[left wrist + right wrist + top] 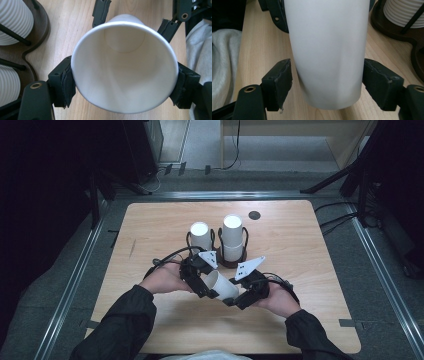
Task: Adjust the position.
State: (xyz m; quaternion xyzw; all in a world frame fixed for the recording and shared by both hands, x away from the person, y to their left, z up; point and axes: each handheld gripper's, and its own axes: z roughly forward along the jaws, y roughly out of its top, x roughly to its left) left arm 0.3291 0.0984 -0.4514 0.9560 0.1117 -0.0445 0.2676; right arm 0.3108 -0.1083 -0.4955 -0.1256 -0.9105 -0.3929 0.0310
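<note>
A white paper cup lies tilted above the table between my two grippers. Its mouth faces my left gripper, whose pads press on both sides of the rim and squeeze it slightly oval. In the left gripper view I look straight into the cup, with my left gripper shut on it. My right gripper reaches around the narrow base end. In the right gripper view the cup stands between the jaws of my right gripper. Its pads sit right at the cup's wall; contact is unclear.
Behind the hands a dark wooden holder with wire posts carries two stacks of ribbed white cups. A small black disc lies near the table's far edge. Grey cloth shows at the table's near side.
</note>
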